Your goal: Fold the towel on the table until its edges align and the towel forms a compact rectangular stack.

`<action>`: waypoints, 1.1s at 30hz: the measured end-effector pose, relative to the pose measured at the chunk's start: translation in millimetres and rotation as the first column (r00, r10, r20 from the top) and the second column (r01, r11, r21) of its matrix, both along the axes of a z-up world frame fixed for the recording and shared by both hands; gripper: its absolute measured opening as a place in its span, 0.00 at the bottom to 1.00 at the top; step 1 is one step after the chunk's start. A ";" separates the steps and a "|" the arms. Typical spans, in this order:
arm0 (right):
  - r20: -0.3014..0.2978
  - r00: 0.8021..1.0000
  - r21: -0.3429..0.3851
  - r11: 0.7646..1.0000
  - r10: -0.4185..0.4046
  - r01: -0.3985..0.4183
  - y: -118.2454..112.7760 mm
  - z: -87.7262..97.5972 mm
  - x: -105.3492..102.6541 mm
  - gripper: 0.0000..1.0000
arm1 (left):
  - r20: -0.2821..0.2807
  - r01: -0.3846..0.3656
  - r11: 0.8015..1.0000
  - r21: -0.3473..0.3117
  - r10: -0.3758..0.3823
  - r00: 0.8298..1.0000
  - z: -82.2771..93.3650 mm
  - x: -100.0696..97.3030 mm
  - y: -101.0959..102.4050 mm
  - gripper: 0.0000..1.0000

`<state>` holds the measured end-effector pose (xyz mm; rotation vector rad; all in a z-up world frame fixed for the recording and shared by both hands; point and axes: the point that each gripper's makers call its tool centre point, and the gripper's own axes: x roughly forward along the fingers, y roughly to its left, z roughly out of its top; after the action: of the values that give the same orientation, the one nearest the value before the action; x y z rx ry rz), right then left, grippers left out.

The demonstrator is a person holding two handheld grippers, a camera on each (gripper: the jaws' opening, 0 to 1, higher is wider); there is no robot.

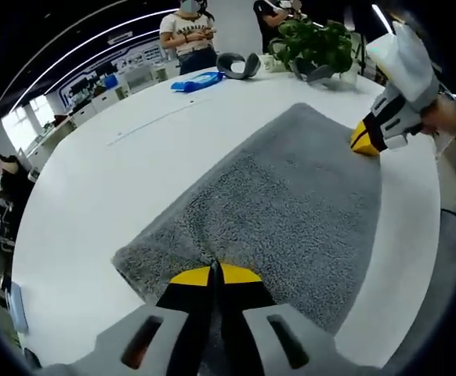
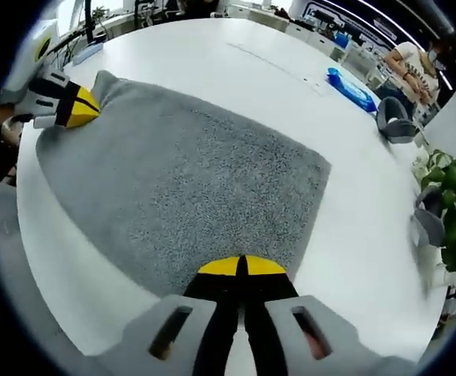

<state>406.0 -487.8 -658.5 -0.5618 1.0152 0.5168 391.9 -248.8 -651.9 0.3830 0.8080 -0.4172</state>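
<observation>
towel (image 1: 291,196) flat, long axis gripper to gripper | left gripper (image 1: 215,274) clenched on its edge | right gripper (image 2: 241,266) same

1. Large white smooth-topped table (image 1: 134,180) with a curved edge, spanning most of both views.
2. Grey shaggy rectangular towel (image 1: 291,204) lies flat on it, centre to lower right of left gripper view; centre-left in right gripper view.
3. Blue flat plastic-looking item (image 1: 198,81) on the far tabletop, upper centre of left gripper view.
4. Grey curved band-shaped object (image 1: 238,64) just right of it.
5. Green leafy potted plant (image 1: 318,43) at top right; its base is unclear.
</observation>
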 end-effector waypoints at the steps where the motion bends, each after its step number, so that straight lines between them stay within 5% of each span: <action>1: -0.011 1.000 0.001 1.000 -0.002 0.002 -0.1 -0.5 1.6 0.00 | 0.000 0.001 1.000 0.000 -0.001 1.000 0.1 -0.5 -0.2 0.02; 33: -0.093 0.996 0.020 1.000 0.014 -0.012 0.0 -1.0 37.0 0.00 | -0.052 0.053 0.999 -0.002 -0.053 0.997 -0.1 -46.2 -21.7 0.02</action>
<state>443.0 -487.7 -659.5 -0.5318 1.0945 0.5680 345.7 -270.5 -652.0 0.3948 0.8494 -0.4785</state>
